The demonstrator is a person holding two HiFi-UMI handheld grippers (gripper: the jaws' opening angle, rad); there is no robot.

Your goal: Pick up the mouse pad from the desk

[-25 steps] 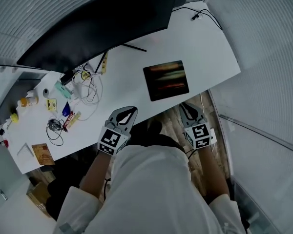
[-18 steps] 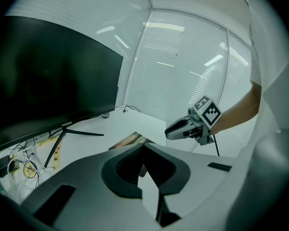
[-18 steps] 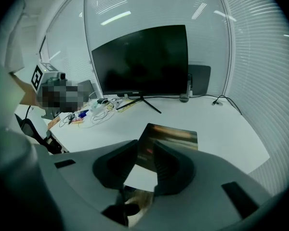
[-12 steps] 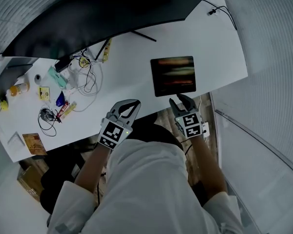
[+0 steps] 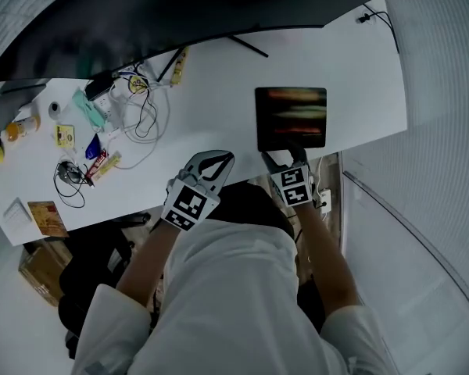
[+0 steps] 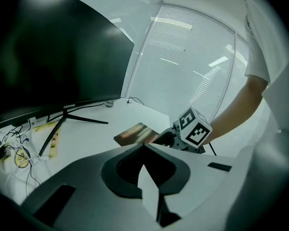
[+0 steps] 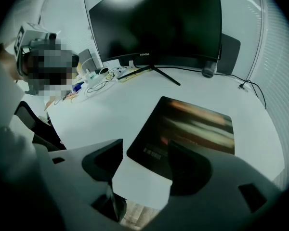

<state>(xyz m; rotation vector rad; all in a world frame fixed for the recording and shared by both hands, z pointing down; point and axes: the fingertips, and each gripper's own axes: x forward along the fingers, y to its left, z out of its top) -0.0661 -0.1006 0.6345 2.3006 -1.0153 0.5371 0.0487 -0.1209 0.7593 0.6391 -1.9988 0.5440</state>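
The mouse pad (image 5: 291,118) is a dark rectangle with reddish streaks, lying flat near the front right of the white desk (image 5: 219,100). My right gripper (image 5: 285,156) hovers at the pad's near edge, tilted steeply down. In the right gripper view its jaws (image 7: 144,162) are opening, with only bare desk and the near-left corner of the mouse pad (image 7: 188,129) under the gap; nothing is gripped. My left gripper (image 5: 221,159) stays shut and empty over the desk's front edge, left of the pad. Its own view shows the tips (image 6: 143,146) meeting, the mouse pad (image 6: 135,134) beyond.
A wide dark monitor (image 5: 141,14) on a thin stand spans the back. Tangled cables and small packets (image 5: 125,123) clutter the left part, with a brown card (image 5: 45,217) at the front left. A cable (image 5: 379,18) lies at the far right corner. The desk's right edge runs close to the pad.
My right gripper has come down and forward from below the desk's edge to the pad's near edge, and its shut jaws have spread apart. The left gripper has dropped a little.
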